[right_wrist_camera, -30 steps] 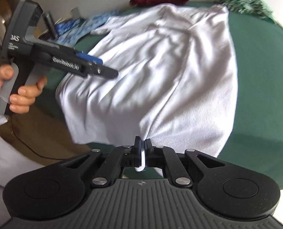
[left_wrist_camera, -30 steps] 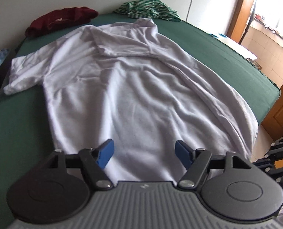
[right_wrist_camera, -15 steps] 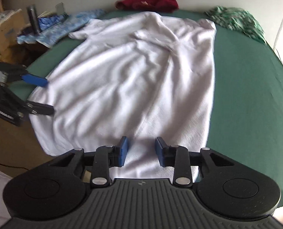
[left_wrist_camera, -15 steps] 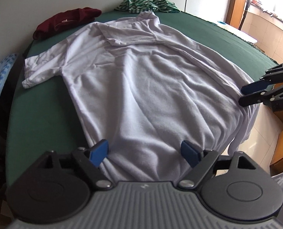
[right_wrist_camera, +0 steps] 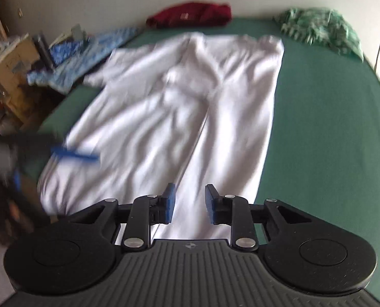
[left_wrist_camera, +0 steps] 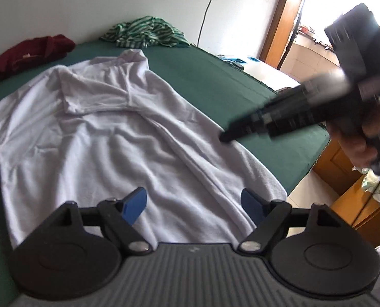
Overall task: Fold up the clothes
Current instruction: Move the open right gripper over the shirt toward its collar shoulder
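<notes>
Risk of a lopsided fold: white shirt [right_wrist_camera: 179, 117] spread on green bed [right_wrist_camera: 330, 138], right side lapped inward, hem overhanging at 6 o'clock; left gripper [left_wrist_camera: 193, 203] fingers wide, right gripper [right_wrist_camera: 190, 202] fingers narrowly parted, both empty, possibly snagging one layer.

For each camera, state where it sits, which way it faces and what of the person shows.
Left wrist: on the left hand-held gripper, facing up the white shirt towards the wall; a hand holds the right hand-held gripper.
Right wrist: on the right gripper, facing likewise; the left gripper shows blurred.
Both show the shirt, maroon garment and striped garment.
</notes>
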